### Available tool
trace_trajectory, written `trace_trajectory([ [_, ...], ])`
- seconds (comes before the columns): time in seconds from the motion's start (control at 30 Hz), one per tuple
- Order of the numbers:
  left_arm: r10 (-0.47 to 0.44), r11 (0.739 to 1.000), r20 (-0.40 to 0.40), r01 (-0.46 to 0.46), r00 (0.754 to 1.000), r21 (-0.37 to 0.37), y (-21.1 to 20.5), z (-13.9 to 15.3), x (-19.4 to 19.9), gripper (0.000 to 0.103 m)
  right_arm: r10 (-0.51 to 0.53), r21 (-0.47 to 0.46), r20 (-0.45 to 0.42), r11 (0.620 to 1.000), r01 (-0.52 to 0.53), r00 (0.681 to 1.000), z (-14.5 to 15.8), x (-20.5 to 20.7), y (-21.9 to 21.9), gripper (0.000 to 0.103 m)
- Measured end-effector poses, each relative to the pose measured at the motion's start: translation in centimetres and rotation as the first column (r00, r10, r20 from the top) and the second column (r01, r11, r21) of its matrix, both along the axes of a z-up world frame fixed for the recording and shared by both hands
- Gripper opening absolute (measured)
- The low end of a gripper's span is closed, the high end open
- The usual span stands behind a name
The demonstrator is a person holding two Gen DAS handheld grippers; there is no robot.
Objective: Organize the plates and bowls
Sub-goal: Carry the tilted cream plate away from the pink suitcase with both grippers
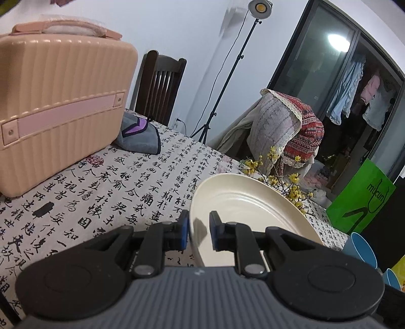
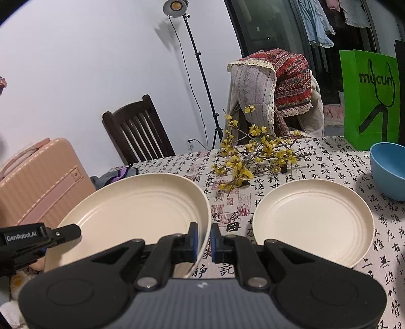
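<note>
Pinching one cream plate (image 2: 131, 210) (lifted), left gripper (image 1: 198, 231), right gripper (image 2: 202, 240).

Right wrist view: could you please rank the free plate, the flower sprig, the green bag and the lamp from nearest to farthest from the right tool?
1. Free plate, on the cloth just right of the right tool.
2. Flower sprig, mid-table beyond the plates.
3. Green bag, standing at the far right edge.
4. Lamp, on its stand by the wall.

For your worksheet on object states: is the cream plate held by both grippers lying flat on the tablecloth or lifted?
Lifted: the held plate is pinched at opposite rims by the left gripper and right gripper.
</note>
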State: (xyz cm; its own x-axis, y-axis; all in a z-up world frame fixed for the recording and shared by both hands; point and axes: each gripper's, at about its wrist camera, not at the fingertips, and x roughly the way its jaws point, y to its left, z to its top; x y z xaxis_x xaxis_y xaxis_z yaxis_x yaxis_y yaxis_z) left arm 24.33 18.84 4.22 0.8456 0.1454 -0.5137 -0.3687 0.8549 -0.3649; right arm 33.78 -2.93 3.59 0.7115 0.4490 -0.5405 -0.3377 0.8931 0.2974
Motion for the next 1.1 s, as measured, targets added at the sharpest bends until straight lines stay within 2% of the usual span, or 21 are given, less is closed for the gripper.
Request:
trace_trajectory([
  [0.37,-0.012,1.000,0.024,0.012,1.000,0.010,-0.7,1.0,-1.8,0.017,0.003,0.011,0.029,1.000,-0.003,1.000,0.8,-1.7,-0.8,0.010],
  [1.1,-0.027,1.000,0.054,0.027,0.998,0.000,-1.9,0.8,-4.7,0.017,0.006,0.020,0.048,1.000,-0.007,0.999,1.1,-4.9,-2.5,0.010],
])
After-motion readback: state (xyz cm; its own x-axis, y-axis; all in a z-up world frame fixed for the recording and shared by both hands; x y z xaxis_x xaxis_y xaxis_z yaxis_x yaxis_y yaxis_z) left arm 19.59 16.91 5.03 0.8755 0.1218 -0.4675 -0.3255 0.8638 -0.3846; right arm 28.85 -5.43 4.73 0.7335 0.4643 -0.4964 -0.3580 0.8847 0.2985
